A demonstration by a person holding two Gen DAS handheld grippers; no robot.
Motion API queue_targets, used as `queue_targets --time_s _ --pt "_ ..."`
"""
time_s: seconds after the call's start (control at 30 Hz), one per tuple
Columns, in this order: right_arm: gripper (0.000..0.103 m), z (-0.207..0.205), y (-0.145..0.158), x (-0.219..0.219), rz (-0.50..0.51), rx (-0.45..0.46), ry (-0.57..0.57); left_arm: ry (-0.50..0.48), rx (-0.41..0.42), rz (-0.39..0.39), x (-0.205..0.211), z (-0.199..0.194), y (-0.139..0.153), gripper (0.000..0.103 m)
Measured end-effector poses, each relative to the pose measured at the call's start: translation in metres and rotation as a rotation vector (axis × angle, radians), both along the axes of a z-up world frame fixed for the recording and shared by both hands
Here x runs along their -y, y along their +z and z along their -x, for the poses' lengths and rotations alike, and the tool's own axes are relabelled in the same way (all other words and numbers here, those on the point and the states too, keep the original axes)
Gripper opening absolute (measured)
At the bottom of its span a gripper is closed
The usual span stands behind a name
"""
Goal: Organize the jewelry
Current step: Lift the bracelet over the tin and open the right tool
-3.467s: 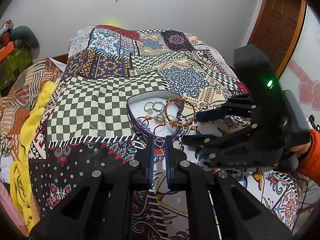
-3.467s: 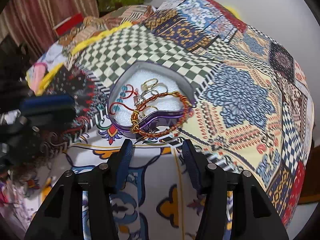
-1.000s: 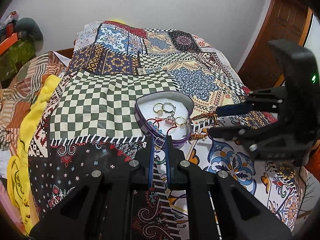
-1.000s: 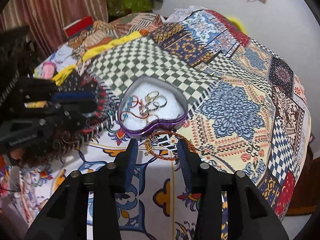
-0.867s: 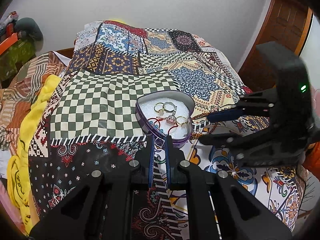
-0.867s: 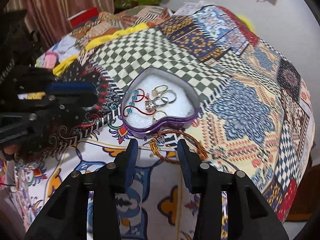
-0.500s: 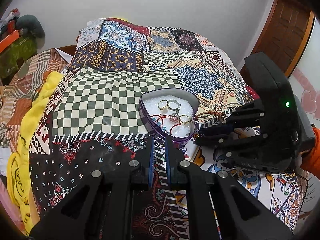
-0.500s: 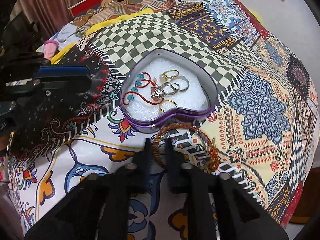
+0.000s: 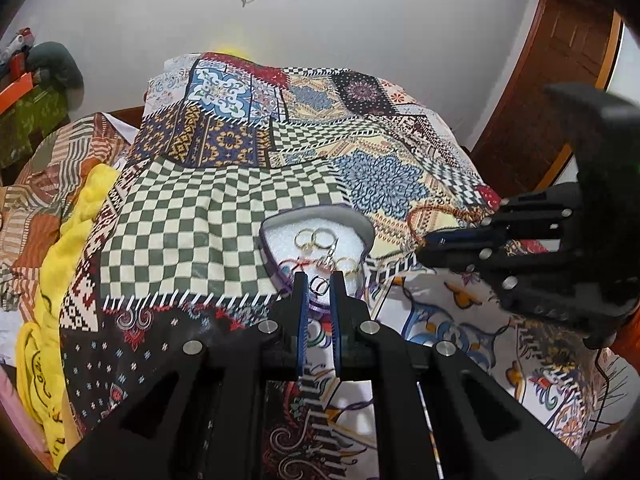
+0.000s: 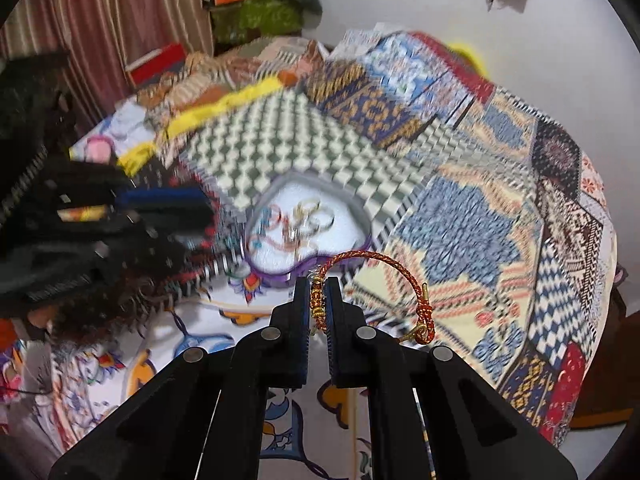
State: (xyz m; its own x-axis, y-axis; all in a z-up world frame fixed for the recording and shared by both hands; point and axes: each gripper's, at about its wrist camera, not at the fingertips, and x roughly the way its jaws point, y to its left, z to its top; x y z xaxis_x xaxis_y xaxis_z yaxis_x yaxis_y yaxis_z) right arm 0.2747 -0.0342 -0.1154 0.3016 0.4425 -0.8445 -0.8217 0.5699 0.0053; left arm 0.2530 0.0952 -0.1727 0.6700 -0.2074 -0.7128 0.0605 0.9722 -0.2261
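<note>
A purple heart-shaped tin [image 9: 276, 236] with a white lining lies on the patchwork bedspread and holds gold rings [image 9: 316, 238] and a red cord bracelet [image 9: 298, 264]. The tin also shows blurred in the right wrist view [image 10: 362, 222]. My right gripper [image 10: 318, 280] is shut on a red and gold braided bracelet [image 10: 400, 272] and holds it lifted just right of the tin; it shows at the right of the left wrist view [image 9: 424, 246]. My left gripper [image 9: 319, 280] is shut and empty at the tin's near edge.
The bedspread [image 9: 192, 216] covers the whole bed. A yellow cloth [image 9: 76, 216] lies along the left edge. A wooden door [image 9: 560, 80] stands at the right and a white wall behind. Clutter and a curtain [image 10: 100, 20] sit beyond the bed's left side.
My right gripper closed on the braided bracelet that lay on the bedspread beside the tin and lifted it. My left gripper stayed shut at the tin's near edge.
</note>
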Motion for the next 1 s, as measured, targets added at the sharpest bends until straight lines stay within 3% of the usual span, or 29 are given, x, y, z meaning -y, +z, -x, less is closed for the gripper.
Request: queue_targets --time_s 0.27,0.53,0.8,0.83,0.9,1.0 --pt "0.006 -0.024 0.019 -0.011 -0.104 -0.016 -0.04 -0.015 -0.029 0.026 -0.003 -0.03 -0.007 0.008" --pt "0.006 -0.049 -0.008 -0.034 -0.105 -0.141 -0.067 -0.027 -0.088 0.047 -0.007 -0.054 -0.028 0.008" --pt "0.007 -0.058 -0.026 -0.051 -0.057 -0.218 -0.076 -0.03 -0.079 -0.006 -0.001 -0.052 -0.031 0.008" --pt "0.008 -0.057 -0.026 -0.05 -0.055 -0.223 -0.076 -0.033 -0.08 -0.003 -0.002 -0.051 -0.031 0.009" --pt "0.022 -0.057 -0.023 -0.049 -0.059 -0.235 -0.077 -0.031 -0.082 0.006 -0.004 -0.048 -0.028 0.01" --pt "0.027 -0.051 -0.012 -0.042 -0.08 -0.193 -0.09 -0.022 -0.078 0.017 -0.007 -0.043 -0.021 0.011"
